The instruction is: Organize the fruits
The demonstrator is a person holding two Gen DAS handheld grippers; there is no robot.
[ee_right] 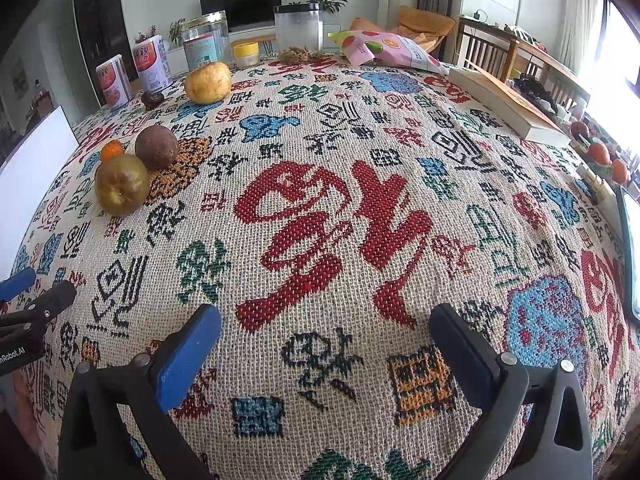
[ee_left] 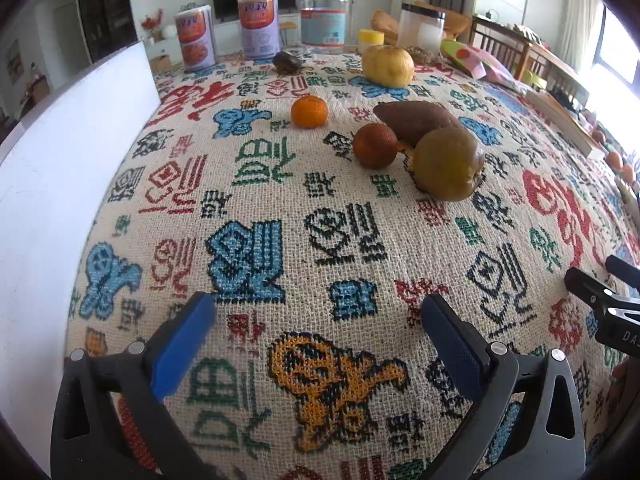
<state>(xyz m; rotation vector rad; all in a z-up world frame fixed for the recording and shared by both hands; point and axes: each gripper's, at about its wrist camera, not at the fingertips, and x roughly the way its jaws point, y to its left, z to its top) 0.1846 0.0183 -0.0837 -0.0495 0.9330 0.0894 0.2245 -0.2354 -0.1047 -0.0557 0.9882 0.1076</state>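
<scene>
On the patterned cloth (ee_left: 320, 208), the left wrist view shows a mandarin (ee_left: 309, 111), a dark red round fruit (ee_left: 375, 145), a sweet potato (ee_left: 420, 118), an olive-brown apple-like fruit (ee_left: 448, 164) and, farther back, a yellow fruit (ee_left: 387, 65). My left gripper (ee_left: 319, 304) hovers open over bare cloth, well short of them. My right gripper (ee_right: 327, 314) is open too, with nothing between its blue pads. In its view the olive-brown fruit (ee_right: 122, 190), a purple-brown rounded shape (ee_right: 157, 153), the mandarin (ee_right: 111, 150) and the yellow fruit (ee_right: 208, 82) lie far left.
A white board (ee_left: 60, 140) stands along the left edge. Cans (ee_left: 196, 40), jars (ee_left: 324, 20), a snack bag (ee_right: 384, 52) and a small dark lump (ee_left: 287, 62) line the back. A book (ee_right: 508, 104) and a dark screen (ee_right: 630, 248) sit at the right.
</scene>
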